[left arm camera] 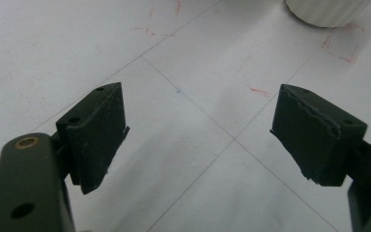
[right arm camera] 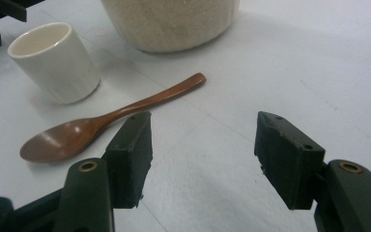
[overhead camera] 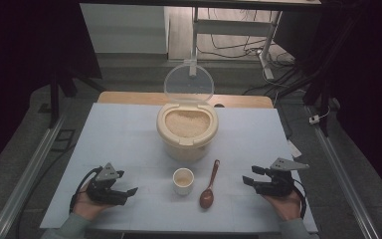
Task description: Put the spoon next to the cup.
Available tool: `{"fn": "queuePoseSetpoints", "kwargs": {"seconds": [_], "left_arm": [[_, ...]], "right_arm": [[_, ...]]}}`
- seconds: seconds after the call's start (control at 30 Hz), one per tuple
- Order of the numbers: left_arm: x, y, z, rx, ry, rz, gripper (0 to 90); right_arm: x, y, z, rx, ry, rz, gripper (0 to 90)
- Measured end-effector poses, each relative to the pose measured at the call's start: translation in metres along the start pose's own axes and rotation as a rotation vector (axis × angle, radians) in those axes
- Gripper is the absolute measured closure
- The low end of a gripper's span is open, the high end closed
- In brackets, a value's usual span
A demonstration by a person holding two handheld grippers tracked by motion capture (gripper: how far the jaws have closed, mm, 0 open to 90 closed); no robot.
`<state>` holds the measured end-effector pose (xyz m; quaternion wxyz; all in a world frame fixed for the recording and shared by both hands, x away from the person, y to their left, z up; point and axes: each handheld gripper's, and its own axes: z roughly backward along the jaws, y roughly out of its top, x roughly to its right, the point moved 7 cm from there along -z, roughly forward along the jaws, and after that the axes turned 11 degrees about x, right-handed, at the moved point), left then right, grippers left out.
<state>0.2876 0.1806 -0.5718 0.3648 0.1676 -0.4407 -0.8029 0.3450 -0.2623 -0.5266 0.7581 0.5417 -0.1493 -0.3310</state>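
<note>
Spoon (overhead camera: 209,186): one brown wooden spoon lies flat on the worktop (overhead camera: 119,144), bowl toward the person, handle pointing away toward the rice bin. Just to its left stands one small white cup (overhead camera: 183,180), apart from it. Behind both sits one round cream bin (overhead camera: 187,129) full of rice, its clear lid (overhead camera: 189,82) tipped up and open.

Two hand-held grippers are in play, one in each hand. The left hand-held gripper (overhead camera: 124,186) rests low at the near left of the worktop, jaws spread wide with nothing between them. The right hand-held gripper (overhead camera: 251,177) sits at the near right, well to the right of the spoon, jaws also wide apart and empty.

From the high view come the rice surface in the bin and the raised lid. The right gripper view brings the spoon (right arm camera: 106,118) close, lying just beyond the left jaw, with the cup (right arm camera: 58,60) and the bin's lower wall (right arm camera: 174,24) behind; the cup's inside cannot be read from there. The left gripper view shows bare worktop with thin seams and faint red marks (left arm camera: 340,48), plus the cup's base (left arm camera: 326,9) at the top edge.
</note>
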Motion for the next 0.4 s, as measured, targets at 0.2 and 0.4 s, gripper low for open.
{"fn": "queuePoseSetpoints", "kwargs": {"seconds": [0.2, 0.4], "left_arm": [[-0.0002, 0.0006, 0.0009, 0.009, 0.001, 0.006, 19.3], [-0.0003, 0.0011, 0.0017, 0.015, 0.003, 0.009, 19.3]], "right_arm": [[-0.0002, -0.0037, 0.0057, 0.011, 0.017, 0.012, 38.9], [-0.0023, -0.0034, 0.0061, 0.006, 0.023, 0.041, 39.4]]}}
